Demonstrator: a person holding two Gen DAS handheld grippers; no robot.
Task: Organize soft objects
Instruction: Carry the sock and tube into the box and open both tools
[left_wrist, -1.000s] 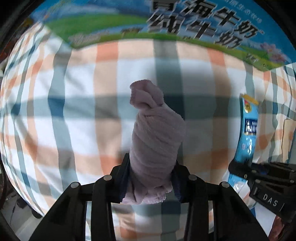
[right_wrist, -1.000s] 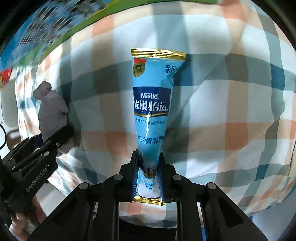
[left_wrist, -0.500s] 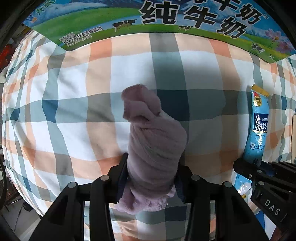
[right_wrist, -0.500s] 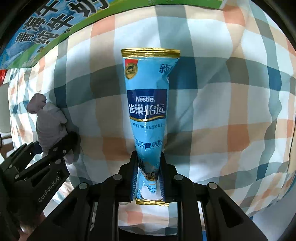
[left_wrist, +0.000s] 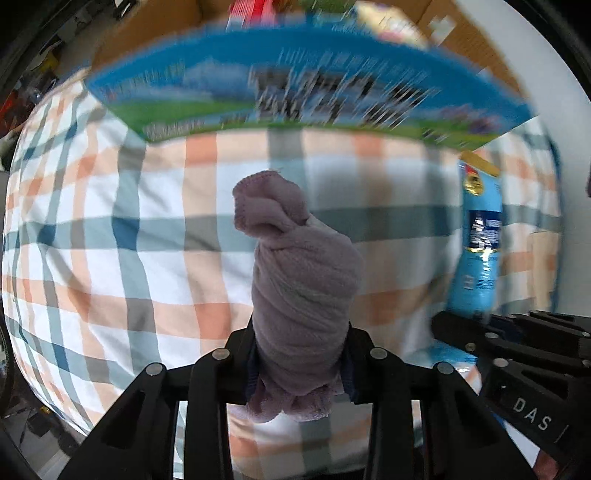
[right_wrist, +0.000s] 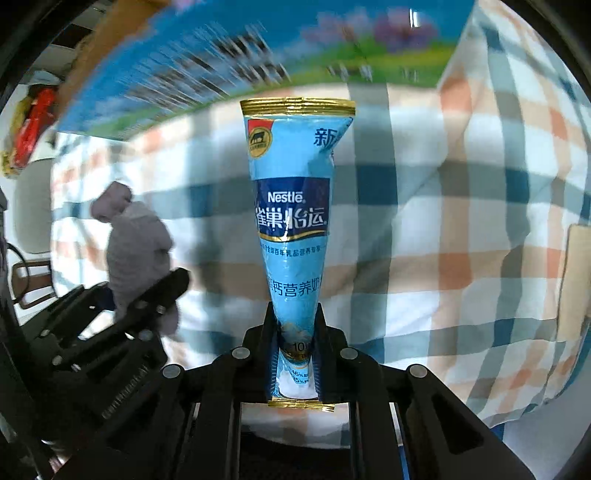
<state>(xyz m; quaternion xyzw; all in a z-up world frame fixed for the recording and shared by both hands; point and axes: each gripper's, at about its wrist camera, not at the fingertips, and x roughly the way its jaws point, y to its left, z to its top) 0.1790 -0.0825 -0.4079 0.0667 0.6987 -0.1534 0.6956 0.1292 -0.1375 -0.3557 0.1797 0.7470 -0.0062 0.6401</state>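
Right wrist only, pouch (right_wrist: 291, 206) lettering legible

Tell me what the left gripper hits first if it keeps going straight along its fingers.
Likely the checked cloth. The left gripper is shut on the sock, which sticks out ahead, so the sock's tip would probably touch the cloth first. The milk box sits higher up. Depth is unclear.

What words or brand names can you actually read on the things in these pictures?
"Nestlé" and "雀巢怡运": on the blue sachet held by the right gripper.
"DAS": on the right gripper's black body, seen in the left wrist view.
Carton lettering: too blurred to read.
Sachet's small print: too small to read.
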